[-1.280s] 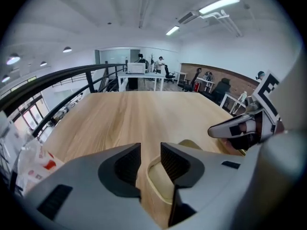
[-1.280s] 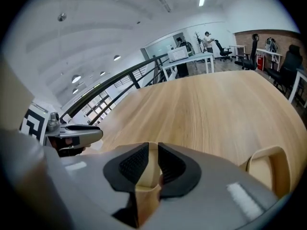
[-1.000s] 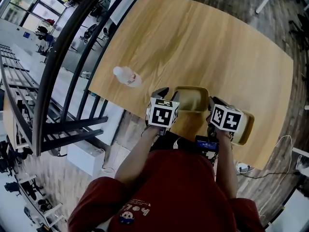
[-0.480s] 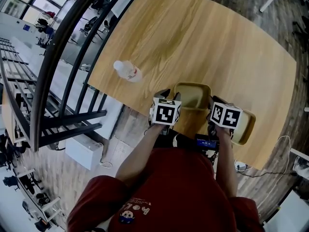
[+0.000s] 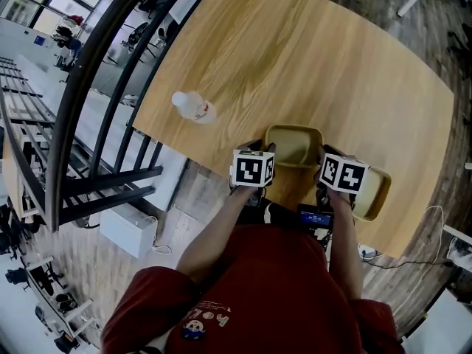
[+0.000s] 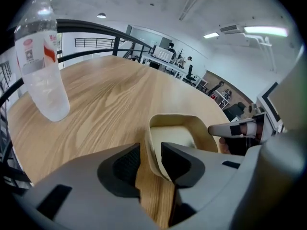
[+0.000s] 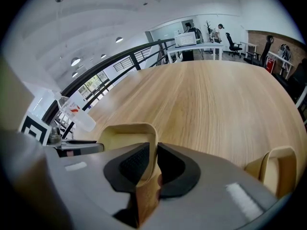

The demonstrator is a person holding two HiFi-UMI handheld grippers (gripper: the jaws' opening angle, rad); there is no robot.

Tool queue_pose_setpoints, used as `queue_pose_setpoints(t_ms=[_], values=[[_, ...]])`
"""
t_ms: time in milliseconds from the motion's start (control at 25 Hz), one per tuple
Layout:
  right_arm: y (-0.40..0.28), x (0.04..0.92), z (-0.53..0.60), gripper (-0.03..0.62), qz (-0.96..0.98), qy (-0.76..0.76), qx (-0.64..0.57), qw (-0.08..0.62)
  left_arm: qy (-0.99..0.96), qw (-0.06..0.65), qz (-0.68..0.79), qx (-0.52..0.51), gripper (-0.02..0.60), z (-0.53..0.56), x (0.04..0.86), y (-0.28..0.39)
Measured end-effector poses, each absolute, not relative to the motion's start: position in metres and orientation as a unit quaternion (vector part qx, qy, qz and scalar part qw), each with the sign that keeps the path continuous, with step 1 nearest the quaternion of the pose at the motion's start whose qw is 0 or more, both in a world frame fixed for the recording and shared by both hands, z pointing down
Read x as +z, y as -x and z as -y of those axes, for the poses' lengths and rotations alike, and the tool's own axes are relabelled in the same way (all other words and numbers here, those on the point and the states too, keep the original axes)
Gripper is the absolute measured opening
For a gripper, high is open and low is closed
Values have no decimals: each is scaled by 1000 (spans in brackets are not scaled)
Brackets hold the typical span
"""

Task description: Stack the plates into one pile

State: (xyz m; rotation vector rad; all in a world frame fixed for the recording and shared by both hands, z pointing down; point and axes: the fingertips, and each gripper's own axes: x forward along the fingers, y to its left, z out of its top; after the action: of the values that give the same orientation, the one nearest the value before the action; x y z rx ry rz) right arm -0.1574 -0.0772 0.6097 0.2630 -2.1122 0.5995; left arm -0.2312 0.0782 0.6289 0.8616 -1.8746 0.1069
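Lower centre of the head view: the person's two forearms reach up the frame to the near edge of the table.

1. Left gripper: the jaws stand wide. In the left gripper view, the left rim of the first plate passes between them. Bare wood shows between the rim and the left-hand pad, so the rim is not clamped.
2. Right gripper: the jaws have just been closing and now stand narrow. In the right gripper view, both pads press on the right rim of the first plate.
3. First plate: a tan, square-cornered dish at lower centre of the head view. It spans the gap between the two grippers.
4. Second plate: same colour, at lower right of the head view. It lies on the table just beside the right gripper, apart from the first plate.
5. Bottle: clear plastic, at centre left near the table's left edge, well apart from both plates.
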Motion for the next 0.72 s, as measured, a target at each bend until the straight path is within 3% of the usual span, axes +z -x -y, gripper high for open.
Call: queue_pose_setpoints(t_ms=[280, 720], values=[[154, 612, 78, 35, 849, -109, 249, 453, -350, 515, 782, 40, 38, -77, 631, 232], [148, 605, 79, 9, 855, -120, 255, 435, -365, 500, 783, 58, 26, -67, 616, 234]])
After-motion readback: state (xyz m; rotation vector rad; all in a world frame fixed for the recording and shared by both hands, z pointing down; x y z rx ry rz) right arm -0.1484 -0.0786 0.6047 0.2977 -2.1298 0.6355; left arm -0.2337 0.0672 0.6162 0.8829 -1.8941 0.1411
